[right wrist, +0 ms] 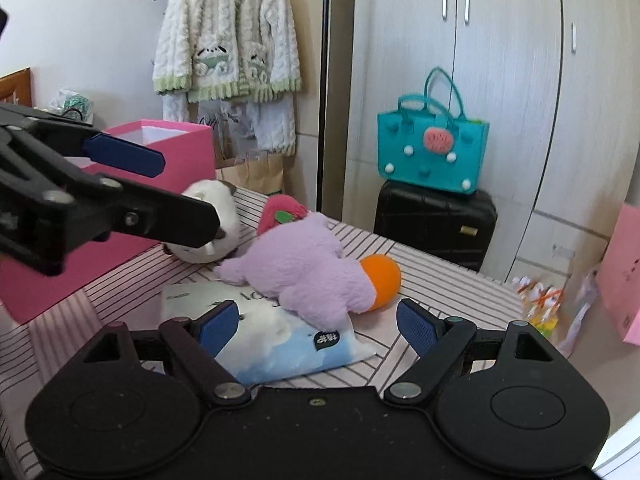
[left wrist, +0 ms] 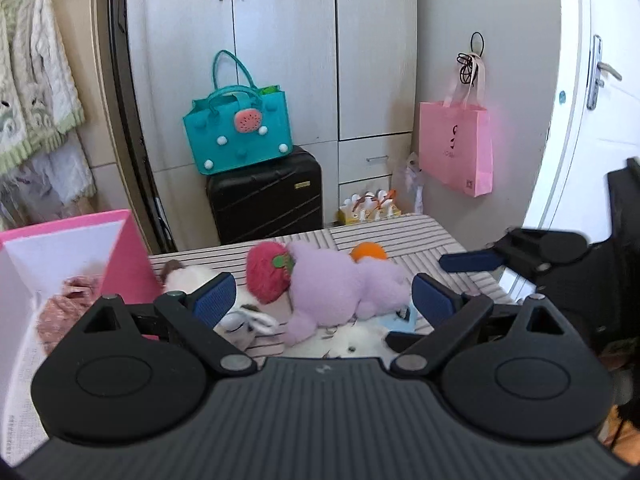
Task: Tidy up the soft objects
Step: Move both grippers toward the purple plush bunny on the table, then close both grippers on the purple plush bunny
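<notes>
A purple plush [left wrist: 340, 292] [right wrist: 304, 272] lies on the striped table [right wrist: 440, 280]. It touches a red strawberry plush [left wrist: 266, 276] [right wrist: 280, 210], an orange ball [left wrist: 368, 251] [right wrist: 382, 276] and a white-and-brown plush [right wrist: 212, 216]. Its lower end rests on a white-and-blue soft pack [right wrist: 288, 344]. My left gripper [left wrist: 324, 300] [right wrist: 172, 188] is open just short of the purple plush and holds nothing. My right gripper [right wrist: 318, 324] is open over the soft pack, also with nothing held. A pink open box [left wrist: 124, 248] [right wrist: 172, 152] stands at the left with pink fabric [left wrist: 64, 308] inside.
A small grey-and-white soft thing [left wrist: 248, 324] and white fluff [left wrist: 352, 342] lie close under the left gripper. Beyond the table stand a black suitcase [left wrist: 266, 200] with a teal bag [left wrist: 240, 128] on it, and wardrobe doors. A pink bag [left wrist: 456, 144] hangs at the right. A fluffy cardigan [right wrist: 228, 32] hangs behind the box.
</notes>
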Tool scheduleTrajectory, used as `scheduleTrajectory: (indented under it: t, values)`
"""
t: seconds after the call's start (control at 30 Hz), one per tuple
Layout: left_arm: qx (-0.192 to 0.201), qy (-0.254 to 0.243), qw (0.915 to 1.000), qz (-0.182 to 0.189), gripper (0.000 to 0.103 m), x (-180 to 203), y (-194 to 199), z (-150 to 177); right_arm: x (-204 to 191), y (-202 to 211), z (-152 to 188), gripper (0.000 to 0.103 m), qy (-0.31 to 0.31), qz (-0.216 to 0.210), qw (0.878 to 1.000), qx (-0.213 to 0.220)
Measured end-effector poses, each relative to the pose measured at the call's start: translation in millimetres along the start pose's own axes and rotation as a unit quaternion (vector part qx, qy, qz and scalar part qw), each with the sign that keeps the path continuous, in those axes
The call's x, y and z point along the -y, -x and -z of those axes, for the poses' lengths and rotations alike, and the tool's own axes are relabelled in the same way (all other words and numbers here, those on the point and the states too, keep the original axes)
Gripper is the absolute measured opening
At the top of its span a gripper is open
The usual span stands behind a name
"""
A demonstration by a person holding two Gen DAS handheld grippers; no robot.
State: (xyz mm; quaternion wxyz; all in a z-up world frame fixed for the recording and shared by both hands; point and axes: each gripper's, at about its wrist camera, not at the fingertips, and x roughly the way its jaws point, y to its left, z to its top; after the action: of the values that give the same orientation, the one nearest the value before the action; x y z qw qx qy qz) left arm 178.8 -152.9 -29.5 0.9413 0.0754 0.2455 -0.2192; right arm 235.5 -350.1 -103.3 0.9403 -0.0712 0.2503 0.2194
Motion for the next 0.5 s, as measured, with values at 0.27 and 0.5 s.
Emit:
scheduleTrajectory:
  t: [0.27, 0.5]
  values:
    - [-0.024, 0.066, 0.9973, 0.021, 0.091, -9, -40, -7, 11, -32, -4, 0.089, -0.027, -0.030, 0.999, -0.028]
    - [-0.070, 0.087, 0.9931, 0.036, 0.089, -15, -79, -7, 11, -40, -2, 0.077, -0.031, -0.043, 0.998, -0.015]
